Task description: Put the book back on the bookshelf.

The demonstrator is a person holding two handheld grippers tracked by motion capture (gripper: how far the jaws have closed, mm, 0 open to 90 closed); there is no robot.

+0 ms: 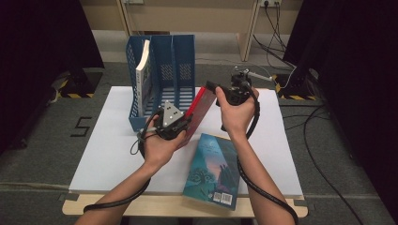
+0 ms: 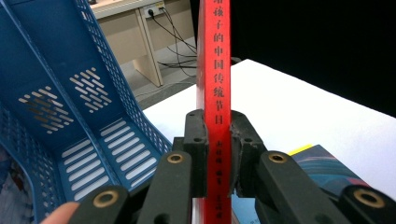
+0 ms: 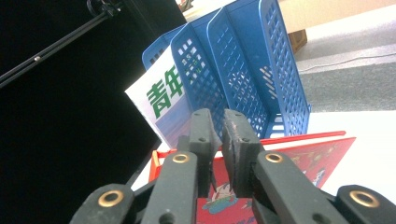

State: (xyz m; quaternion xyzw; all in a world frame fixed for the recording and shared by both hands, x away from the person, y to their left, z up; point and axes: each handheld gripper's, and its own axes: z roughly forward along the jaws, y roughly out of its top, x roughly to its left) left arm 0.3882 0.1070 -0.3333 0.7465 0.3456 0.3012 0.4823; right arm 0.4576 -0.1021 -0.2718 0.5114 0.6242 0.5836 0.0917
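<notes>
Two grippers hold one red book (image 1: 199,108) just in front of the blue file rack (image 1: 162,75), above the white table (image 1: 112,145). The left gripper (image 1: 180,125) clamps its jaws on the book's lower end; in the left gripper view the pads press either side of the red spine (image 2: 215,93), which stands upright between them with the rack's empty slots just to one side. The right gripper (image 1: 220,93) grips the book's upper end, the one farther from the person; in the right gripper view its jaws stand narrow, pinching the top edge of the red cover (image 3: 299,154), with the rack behind it. A white book (image 1: 143,77) with green characters stands in the rack's leftmost slot. A teal book (image 1: 213,171) lies flat on the table, well in front of the rack, near the table's front edge, between the person's forearms.
</notes>
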